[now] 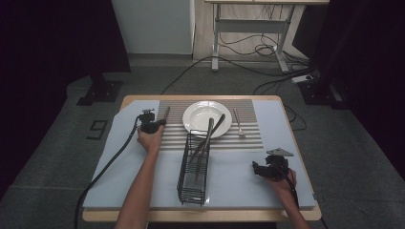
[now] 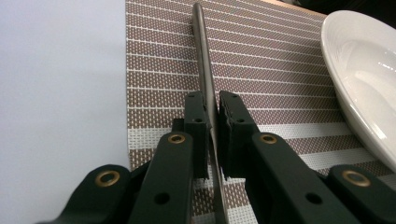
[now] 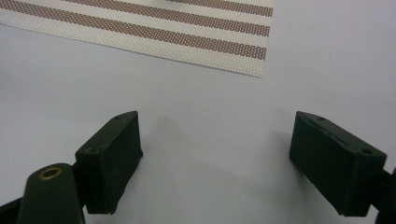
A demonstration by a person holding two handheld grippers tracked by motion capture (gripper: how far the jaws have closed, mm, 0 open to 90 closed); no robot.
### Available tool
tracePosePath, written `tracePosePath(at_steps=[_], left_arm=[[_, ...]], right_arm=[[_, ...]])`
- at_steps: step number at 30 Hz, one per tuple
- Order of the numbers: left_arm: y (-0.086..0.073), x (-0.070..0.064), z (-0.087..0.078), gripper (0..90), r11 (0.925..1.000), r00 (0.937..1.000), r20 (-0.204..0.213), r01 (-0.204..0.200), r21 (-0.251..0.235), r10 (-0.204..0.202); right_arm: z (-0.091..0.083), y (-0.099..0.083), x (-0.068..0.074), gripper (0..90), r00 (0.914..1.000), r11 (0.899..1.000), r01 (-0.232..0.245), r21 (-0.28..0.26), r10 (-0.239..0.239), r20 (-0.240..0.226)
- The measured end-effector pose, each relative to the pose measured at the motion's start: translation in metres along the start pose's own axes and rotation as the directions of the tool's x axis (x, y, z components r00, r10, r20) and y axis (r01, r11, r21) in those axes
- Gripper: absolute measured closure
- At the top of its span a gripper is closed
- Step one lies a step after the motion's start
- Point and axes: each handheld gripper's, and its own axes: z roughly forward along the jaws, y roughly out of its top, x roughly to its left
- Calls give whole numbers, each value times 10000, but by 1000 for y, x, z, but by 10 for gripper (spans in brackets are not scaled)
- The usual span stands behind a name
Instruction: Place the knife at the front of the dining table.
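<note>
The left gripper (image 2: 212,135) clamps a knife (image 2: 204,70) over the striped placemat (image 2: 280,70), just left of the white plate (image 2: 359,70). The right gripper (image 3: 217,161) hovers over the grey table cover (image 3: 210,107), jaws wide apart and holding nothing. A wire rack (image 1: 193,167) with utensils stands between them.

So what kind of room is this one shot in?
Probably a lab or recording studio set up as a dining scene, not a real kitchen: black curtains flank the small wooden table, loose cables lie on grey carpet, and a white round plate sits on a striped woven placemat.
</note>
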Motion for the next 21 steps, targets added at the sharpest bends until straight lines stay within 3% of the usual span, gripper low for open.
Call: tracePosePath(at_steps=[2,5,10,16,17,21], left_arm=[[-1,-2,-1,816,9999,9999,-8,-112,-53,112],[-2,-3,1,700,9999,9998,194,-78,132,76],[-4,-8,1,593,9989,9985,297,-452,93,449],[-2,-14,-3,535,9961,9938,678,-877,-123,883],[-1,-15,-4,529,9954,9914,896,-944,-145,954],[0,-17,-7,516,9933,9890,916,-1152,-131,1159]], right_arm=[[0,0,0,164,10000,10000,1,1,-1,-4],[0,0,0,163,10000,10000,-5,2,5,-5],[0,0,0,163,10000,10000,8,-1,-8,12],[0,0,0,163,10000,10000,16,1,-16,12],[0,0,0,163,10000,10000,11,6,-11,11],[0,0,1,163,10000,10000,-6,7,6,12]])
